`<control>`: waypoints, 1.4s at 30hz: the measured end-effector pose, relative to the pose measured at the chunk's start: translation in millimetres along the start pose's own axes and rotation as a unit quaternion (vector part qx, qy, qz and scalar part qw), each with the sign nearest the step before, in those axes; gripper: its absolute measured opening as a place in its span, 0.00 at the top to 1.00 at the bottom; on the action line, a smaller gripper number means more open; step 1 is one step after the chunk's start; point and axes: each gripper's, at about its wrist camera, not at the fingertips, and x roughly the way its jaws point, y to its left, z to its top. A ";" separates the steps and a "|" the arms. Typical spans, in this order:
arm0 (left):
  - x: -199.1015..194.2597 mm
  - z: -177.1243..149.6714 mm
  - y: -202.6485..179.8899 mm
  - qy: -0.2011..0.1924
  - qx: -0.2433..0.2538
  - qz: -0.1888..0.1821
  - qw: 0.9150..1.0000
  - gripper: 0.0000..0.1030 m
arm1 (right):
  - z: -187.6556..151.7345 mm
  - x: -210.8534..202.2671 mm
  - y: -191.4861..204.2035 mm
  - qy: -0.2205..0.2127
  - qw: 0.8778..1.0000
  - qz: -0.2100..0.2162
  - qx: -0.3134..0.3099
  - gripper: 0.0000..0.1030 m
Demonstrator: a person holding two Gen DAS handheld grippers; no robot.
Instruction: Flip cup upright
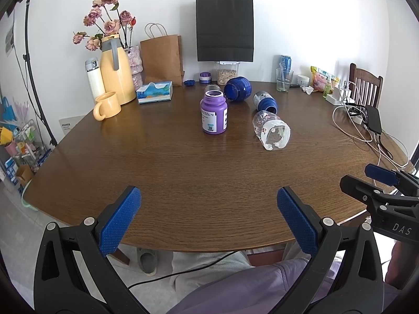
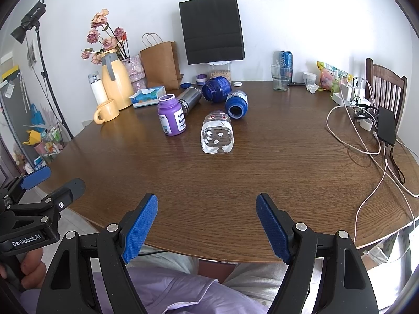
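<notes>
Bare tabletop (image 2: 209,183) separates spread tongs (image 2: 207,225) from cups (image 2: 216,135).

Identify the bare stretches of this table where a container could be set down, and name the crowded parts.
Free: the wide strip of table between the near edge and the clear bottle; also between that bottle and the cables. Crowded: the centre cluster around the purple jar, and the back edge.

Plain white wall (image 1: 162,2) across 12 o'clock, round dark wood table (image 1: 183,183) filling the centre, slatted wooden chair (image 1: 366,86) at 2 o'clock, black light stand (image 1: 31,60) at 10 o'clock, bright daylight from 2 o'clock, pale floor (image 1: 15,217) at 8 o'clock
</notes>
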 end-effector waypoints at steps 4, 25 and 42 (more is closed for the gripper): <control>0.7 -1.0 -0.1 0.001 0.000 0.000 1.000 0.00 | -0.2 0.4 0.2 0.000 1.000 0.000 0.000 0.21; 2.2 -1.4 -0.6 0.003 0.000 0.000 1.000 0.00 | 0.0 0.2 0.3 0.001 1.000 0.000 0.000 0.21; 2.9 -1.7 -1.1 0.003 0.000 0.000 1.000 0.00 | -0.6 1.3 0.6 0.001 1.000 0.000 0.000 0.21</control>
